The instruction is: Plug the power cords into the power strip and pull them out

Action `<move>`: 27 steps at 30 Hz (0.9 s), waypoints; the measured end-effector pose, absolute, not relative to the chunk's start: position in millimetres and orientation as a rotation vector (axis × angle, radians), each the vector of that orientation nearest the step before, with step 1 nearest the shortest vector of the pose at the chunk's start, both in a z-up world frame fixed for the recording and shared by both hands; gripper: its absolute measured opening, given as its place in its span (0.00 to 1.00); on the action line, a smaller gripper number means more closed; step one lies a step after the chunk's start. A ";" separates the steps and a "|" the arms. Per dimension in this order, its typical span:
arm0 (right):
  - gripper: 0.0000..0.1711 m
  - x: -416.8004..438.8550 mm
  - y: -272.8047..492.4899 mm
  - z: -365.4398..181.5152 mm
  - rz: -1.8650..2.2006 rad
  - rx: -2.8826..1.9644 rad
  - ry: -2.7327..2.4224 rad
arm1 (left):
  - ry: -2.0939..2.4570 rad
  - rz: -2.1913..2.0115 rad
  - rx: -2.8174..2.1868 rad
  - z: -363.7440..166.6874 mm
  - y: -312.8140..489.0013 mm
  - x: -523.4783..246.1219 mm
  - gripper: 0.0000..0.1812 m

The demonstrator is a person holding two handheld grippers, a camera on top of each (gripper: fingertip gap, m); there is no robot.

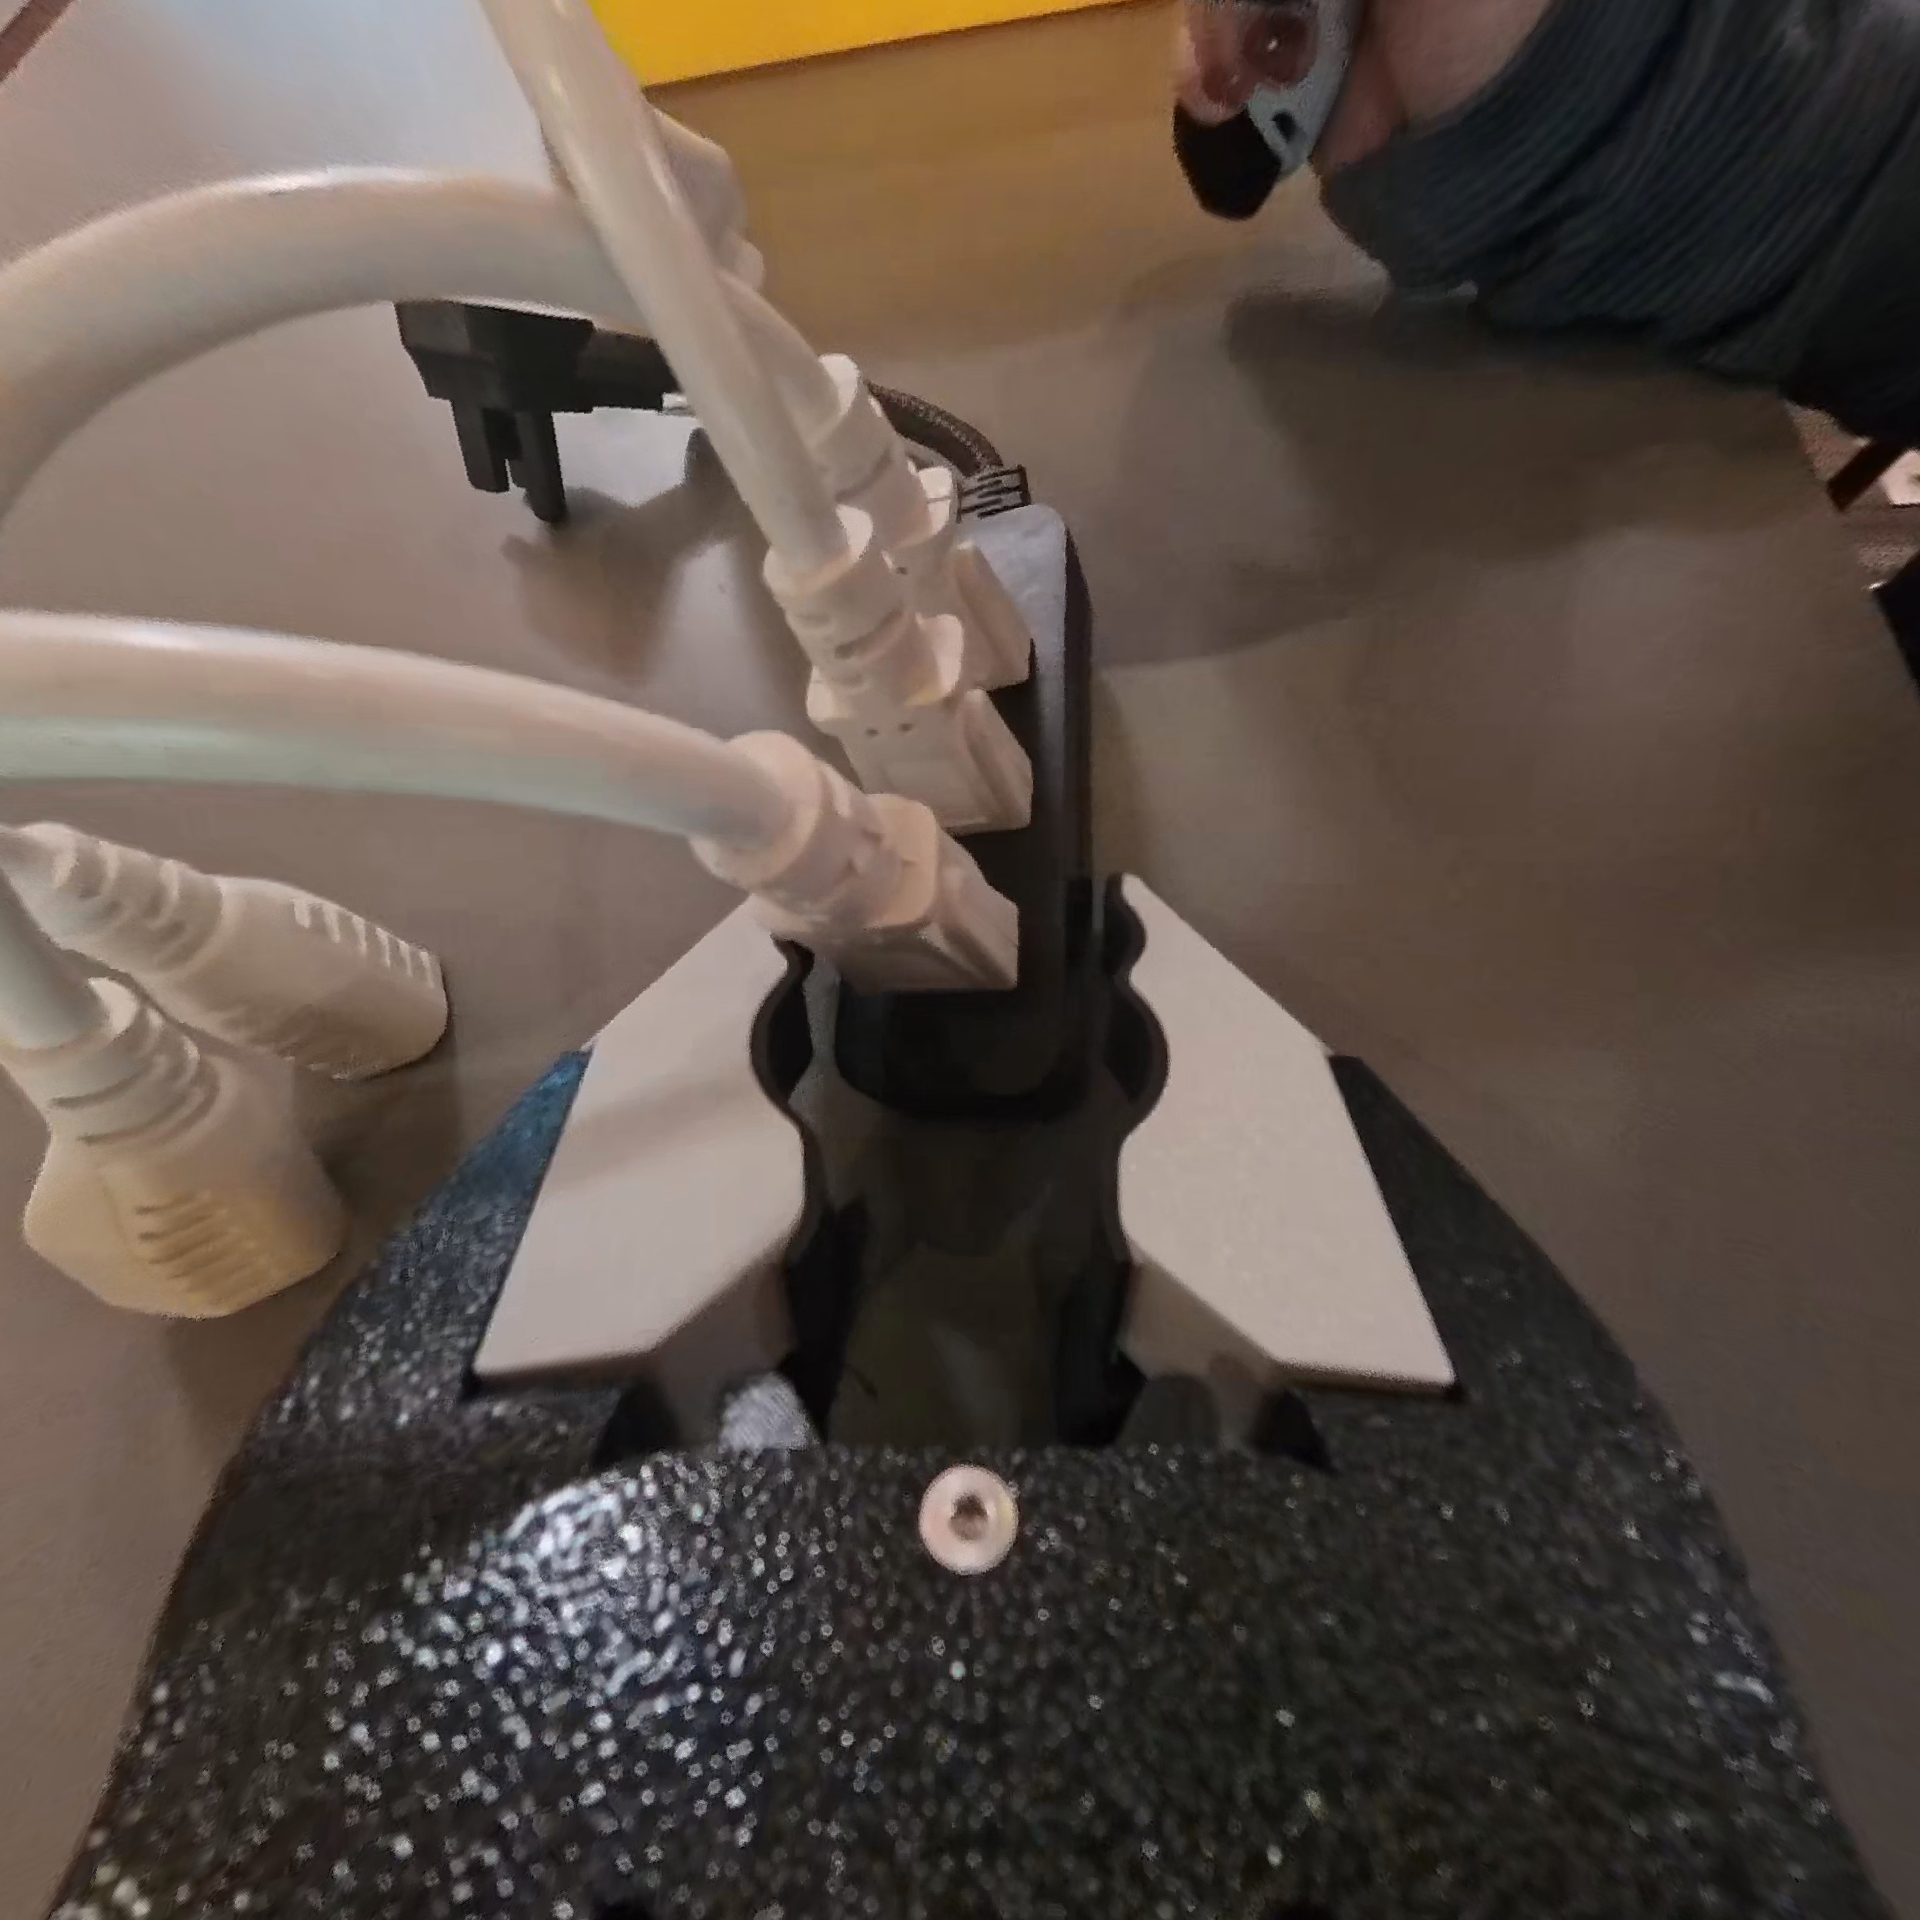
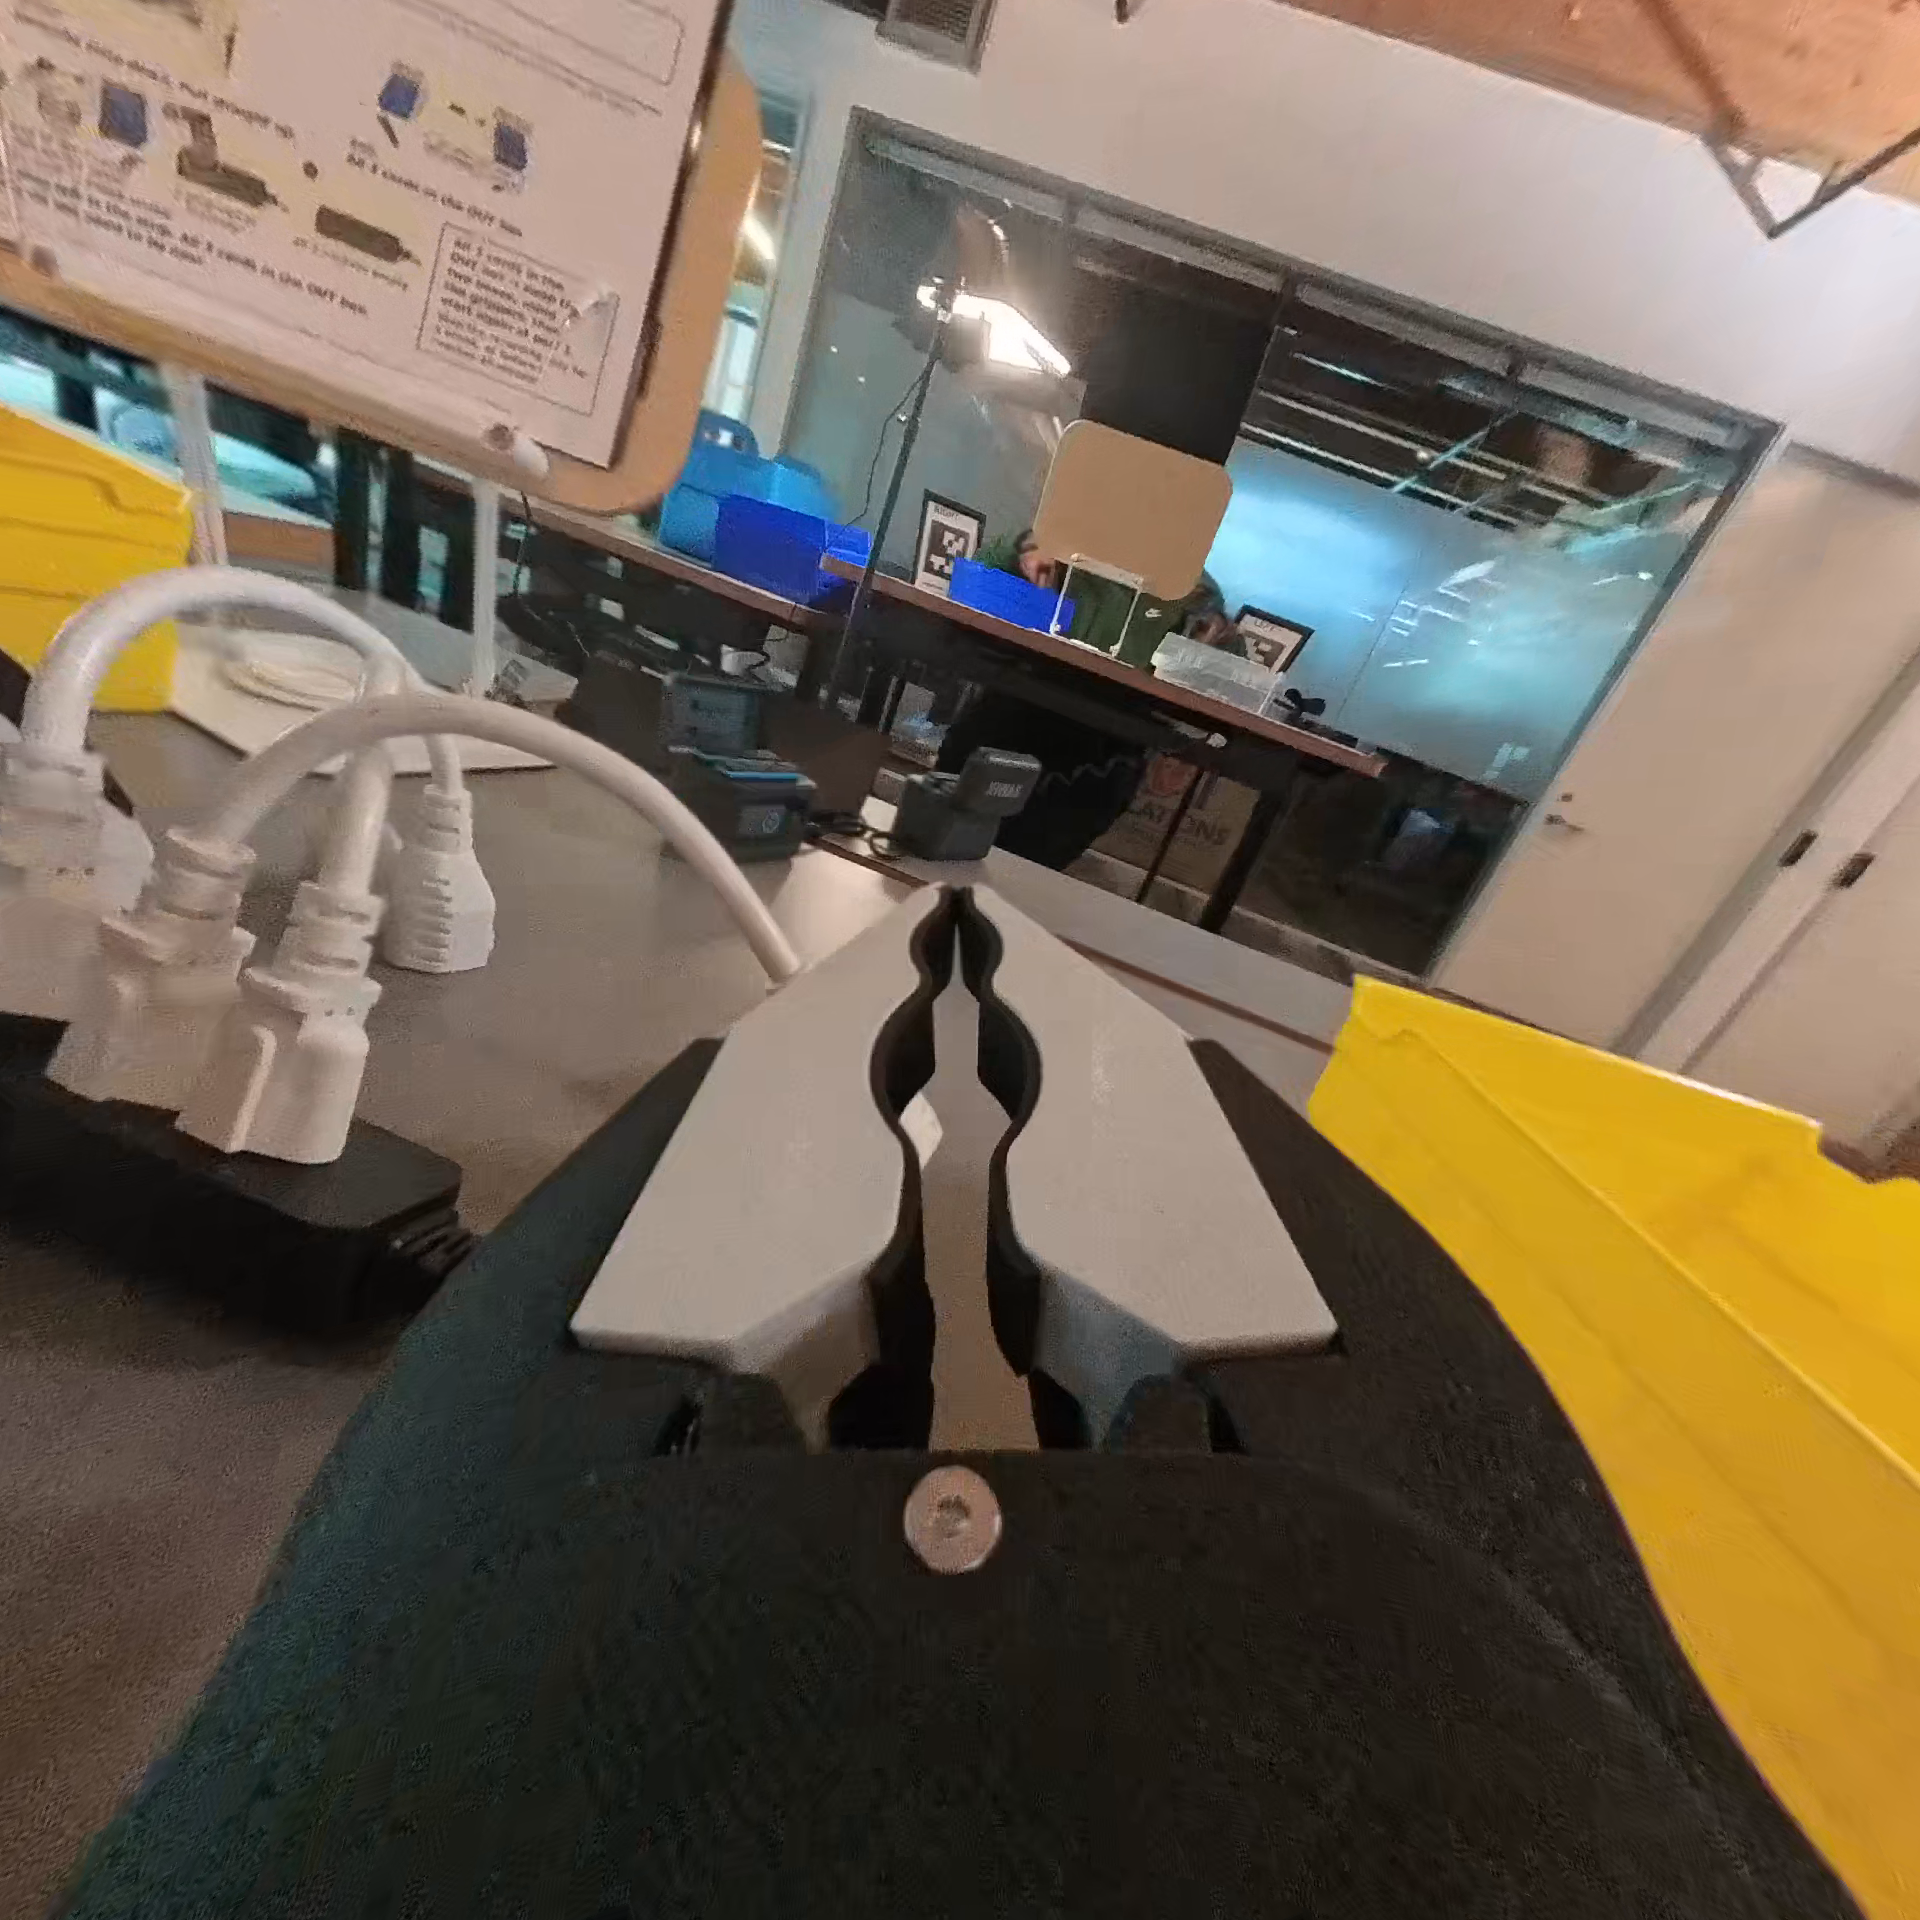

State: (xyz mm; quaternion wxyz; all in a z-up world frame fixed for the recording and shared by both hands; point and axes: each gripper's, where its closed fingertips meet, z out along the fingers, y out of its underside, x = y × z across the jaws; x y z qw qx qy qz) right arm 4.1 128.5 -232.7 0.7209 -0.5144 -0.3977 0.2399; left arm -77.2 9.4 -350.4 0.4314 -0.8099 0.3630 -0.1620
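Left wrist view first: the left claw (image 1: 961, 977) is clamped around the near end of the black power strip (image 1: 1049, 727), one grey finger either side, pinning it on the grey bench (image 1: 1455, 831). A row of white plugs (image 1: 925, 727) sits in the strip, the nearest one (image 1: 925, 914) just ahead of the fingertips; two loose white cord ends (image 1: 260, 1039) lie on the bench to the left, and a black plug (image 1: 499, 405) sits farther back. These cords look thick and springy, holding their arches, so I'd expect them to push back; the hard moulded plug body is the place to grip, not the cable. Right wrist view now: the right claw (image 2: 958, 914) is clenched with its tips together, and a small white scrap shows in the gap, though I can't tell what it is. It hovers beside a yellow bin (image 2: 1610, 1299), with the strip (image 2: 260, 1216) and its plugs (image 2: 281, 1049) off to the left, well apart.
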 end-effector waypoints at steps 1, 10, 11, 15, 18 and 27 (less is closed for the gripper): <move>0.00 6.9 131.3 -231.9 0.562 -1.151 -0.851 | 0.901 -0.410 -2.002 -348.1 9.8 -77.0 0.30; 0.00 -0.1 127.5 -240.4 0.664 -1.190 -0.868 | 0.727 -0.516 -1.825 -312.1 16.1 -88.8 0.37; 0.00 -3.5 125.2 -243.1 0.681 -1.185 -0.888 | 0.700 -0.534 -1.808 -308.1 16.7 -91.0 0.37; 0.00 -13.4 111.7 -245.4 0.734 -1.091 -0.997 | 0.623 -0.605 -1.762 -297.5 17.9 -98.3 0.39; 0.10 -18.3 87.9 -240.1 0.836 -0.940 -1.117 | 0.628 -0.630 -1.766 -297.8 17.5 -97.5 0.38; 0.47 -39.5 51.7 -256.1 0.848 -0.613 -1.430 | 0.808 -0.474 -1.836 -319.0 18.9 -80.4 0.16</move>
